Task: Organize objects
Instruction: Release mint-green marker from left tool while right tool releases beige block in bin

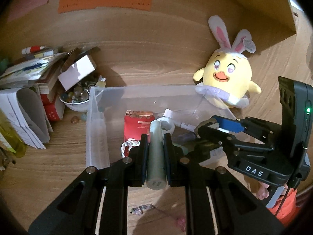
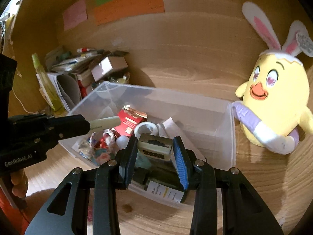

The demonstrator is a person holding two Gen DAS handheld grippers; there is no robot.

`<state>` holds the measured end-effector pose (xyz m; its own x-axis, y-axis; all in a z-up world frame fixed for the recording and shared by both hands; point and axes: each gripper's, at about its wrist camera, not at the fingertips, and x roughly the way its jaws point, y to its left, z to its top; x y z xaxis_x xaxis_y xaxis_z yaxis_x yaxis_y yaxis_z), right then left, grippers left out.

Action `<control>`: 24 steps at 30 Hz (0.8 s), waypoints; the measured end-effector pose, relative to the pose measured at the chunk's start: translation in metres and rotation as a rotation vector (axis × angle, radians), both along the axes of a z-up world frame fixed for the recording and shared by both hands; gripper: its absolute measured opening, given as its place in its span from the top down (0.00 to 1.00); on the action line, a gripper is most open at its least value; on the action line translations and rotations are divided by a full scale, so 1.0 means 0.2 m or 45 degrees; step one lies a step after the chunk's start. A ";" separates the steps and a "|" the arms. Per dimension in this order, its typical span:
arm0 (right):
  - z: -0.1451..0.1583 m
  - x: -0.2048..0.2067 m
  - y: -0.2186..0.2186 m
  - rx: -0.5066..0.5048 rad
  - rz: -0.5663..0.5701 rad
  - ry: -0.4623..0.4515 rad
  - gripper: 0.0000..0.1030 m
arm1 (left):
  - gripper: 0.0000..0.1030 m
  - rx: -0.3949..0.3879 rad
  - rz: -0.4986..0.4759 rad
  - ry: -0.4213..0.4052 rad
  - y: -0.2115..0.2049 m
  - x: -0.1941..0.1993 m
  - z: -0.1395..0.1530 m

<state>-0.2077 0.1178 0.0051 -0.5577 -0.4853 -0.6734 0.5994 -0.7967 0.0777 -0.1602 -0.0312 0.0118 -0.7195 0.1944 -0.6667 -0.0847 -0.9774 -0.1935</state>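
Clear plastic bin (image 2: pixel 230 129) sits beside the plush chick (image 2: pixel 277 101); above it the left gripper (image 1: pixel 155 143) clamps a pale green tube (image 1: pixel 156 152) and the right gripper (image 2: pixel 155 146) clamps a small padlock-like block (image 2: pixel 155 146), so each should be lowered inside the bin before release.

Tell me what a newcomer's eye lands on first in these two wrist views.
Probably the yellow chick plush with bunny ears, leaning by the right end of the clear plastic bin. Next, both grippers over the bin: the left gripper clamps a pale green tube, the right gripper a small squarish block.
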 end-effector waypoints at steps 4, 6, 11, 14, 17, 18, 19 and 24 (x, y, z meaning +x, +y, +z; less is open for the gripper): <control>-0.03 -0.03 -0.01 0.018 -0.006 -0.024 0.67 | 0.86 -0.007 0.002 -0.018 0.01 -0.04 -0.04; -0.04 -0.03 -0.01 0.023 -0.010 -0.024 0.67 | 0.86 -0.017 0.003 -0.029 0.01 -0.05 -0.06; -0.04 -0.03 -0.02 0.036 -0.010 -0.014 0.67 | 0.86 -0.021 0.009 -0.048 0.00 -0.07 -0.08; -0.04 -0.02 -0.04 0.048 -0.003 0.003 0.67 | 0.85 -0.029 0.025 -0.037 0.00 -0.06 -0.06; -0.03 0.00 -0.04 0.047 0.001 0.025 0.61 | 0.79 -0.027 0.031 -0.040 0.00 -0.05 -0.05; -0.02 0.00 -0.03 0.043 0.001 0.033 0.57 | 0.76 -0.026 0.034 -0.040 0.00 -0.05 -0.05; -0.01 0.01 -0.03 0.038 0.002 0.042 0.54 | 0.71 -0.026 0.038 -0.038 0.00 -0.04 -0.04; 0.03 0.04 -0.01 0.028 -0.005 0.075 0.53 | 0.53 -0.022 0.052 -0.014 0.00 0.01 0.00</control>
